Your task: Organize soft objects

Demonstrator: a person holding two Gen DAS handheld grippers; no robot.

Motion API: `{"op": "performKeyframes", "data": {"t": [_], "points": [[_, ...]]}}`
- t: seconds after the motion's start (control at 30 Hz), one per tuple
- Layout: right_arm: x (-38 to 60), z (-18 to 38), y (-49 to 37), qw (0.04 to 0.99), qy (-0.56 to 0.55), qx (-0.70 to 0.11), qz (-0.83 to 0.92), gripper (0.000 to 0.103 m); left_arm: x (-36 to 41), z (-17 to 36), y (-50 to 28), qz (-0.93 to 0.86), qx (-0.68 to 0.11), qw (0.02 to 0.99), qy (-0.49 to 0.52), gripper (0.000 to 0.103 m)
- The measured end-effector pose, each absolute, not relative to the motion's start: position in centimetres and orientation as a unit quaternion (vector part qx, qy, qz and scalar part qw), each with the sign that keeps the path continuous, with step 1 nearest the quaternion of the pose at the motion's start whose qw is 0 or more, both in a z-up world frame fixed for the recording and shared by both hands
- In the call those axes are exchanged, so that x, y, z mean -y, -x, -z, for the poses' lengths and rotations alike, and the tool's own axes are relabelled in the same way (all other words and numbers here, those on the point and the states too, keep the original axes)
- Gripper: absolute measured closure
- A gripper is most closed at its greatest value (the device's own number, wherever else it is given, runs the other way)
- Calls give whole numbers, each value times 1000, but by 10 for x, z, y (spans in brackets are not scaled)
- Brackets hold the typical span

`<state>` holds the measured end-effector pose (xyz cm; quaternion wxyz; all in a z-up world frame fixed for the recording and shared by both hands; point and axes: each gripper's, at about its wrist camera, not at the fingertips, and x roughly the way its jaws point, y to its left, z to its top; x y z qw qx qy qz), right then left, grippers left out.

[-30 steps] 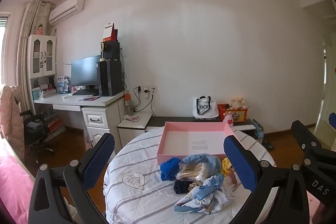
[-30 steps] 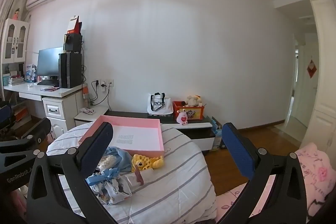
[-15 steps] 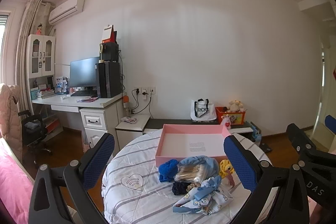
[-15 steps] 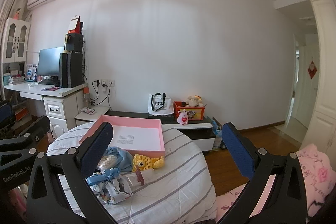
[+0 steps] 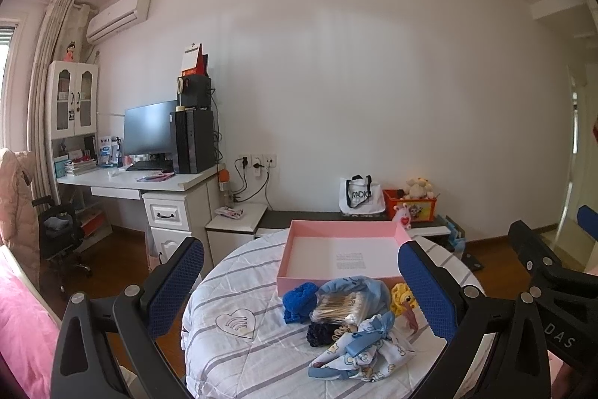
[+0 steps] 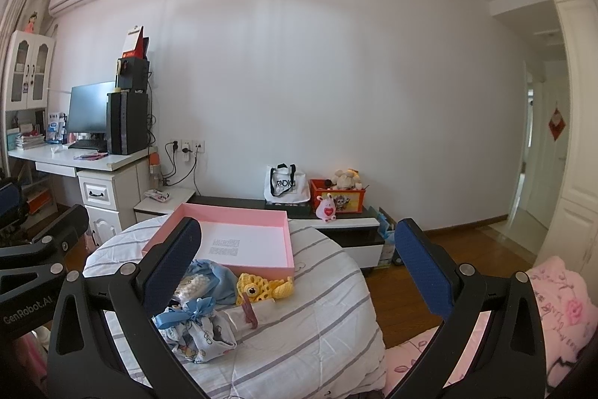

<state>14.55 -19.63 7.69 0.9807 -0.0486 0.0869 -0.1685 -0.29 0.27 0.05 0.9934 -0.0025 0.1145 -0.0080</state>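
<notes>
Both grippers wide open, empty, above soft pile.
Left gripper (image 5: pixel 301 283), right gripper (image 6: pixel 297 266): limp light baby cloth (image 5: pixel 368 348); pinch its bunched middle.

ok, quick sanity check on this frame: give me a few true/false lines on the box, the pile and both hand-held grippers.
1. The pink box holds no soft items. True; only a printed sheet shows on its floor.
2. The pile sits inside the box. False; it lies on the striped cloth in front of the box.
3. The left hand-held gripper is shut on the blue knit piece. False; its jaws are wide apart and hold nothing.
4. The right hand-held gripper is open. True.
5. The yellow crochet toy lies near the box's front wall. True.
6. The box is blue. False; it is pink.
</notes>
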Motion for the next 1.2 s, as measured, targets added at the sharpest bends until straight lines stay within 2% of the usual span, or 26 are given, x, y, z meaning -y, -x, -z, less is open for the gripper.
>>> {"op": "performKeyframes", "data": {"t": [1.2], "points": [[196,-75,-147,981,50,-90,166,0,-5,2,2,8,-115,993,2,0]]}}
